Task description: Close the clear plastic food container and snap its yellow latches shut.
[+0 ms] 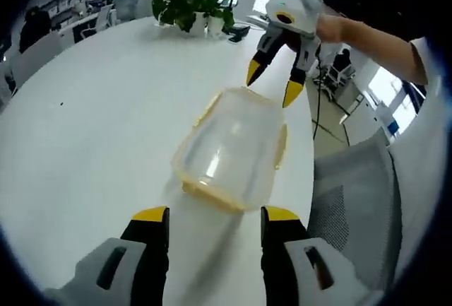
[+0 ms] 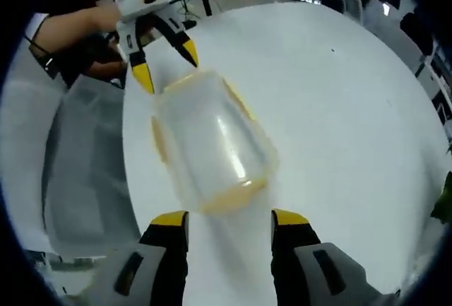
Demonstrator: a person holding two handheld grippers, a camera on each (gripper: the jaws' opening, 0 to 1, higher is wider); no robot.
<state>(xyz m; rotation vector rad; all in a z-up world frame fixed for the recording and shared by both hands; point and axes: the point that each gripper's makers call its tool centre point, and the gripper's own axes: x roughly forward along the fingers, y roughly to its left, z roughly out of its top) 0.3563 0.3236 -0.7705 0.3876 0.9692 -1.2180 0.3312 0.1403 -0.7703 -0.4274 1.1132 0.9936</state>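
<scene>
Your clear container (image 1: 229,150) lies on the white table (image 1: 92,129) between your two tongs; your left tongs (image 1: 215,215) gape wide at one end; your right tongs (image 2: 230,218) gape wide at the other, touching nothing.

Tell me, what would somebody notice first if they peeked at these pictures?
The clear plastic food container with yellow latches grabs the eye, sitting on the white round table near its edge. Two yellow-tipped tools point at it from opposite ends: the left tool from one end, the right tool from the other, both open. Behind, a leafy green plant stands on the table's far side.
</scene>
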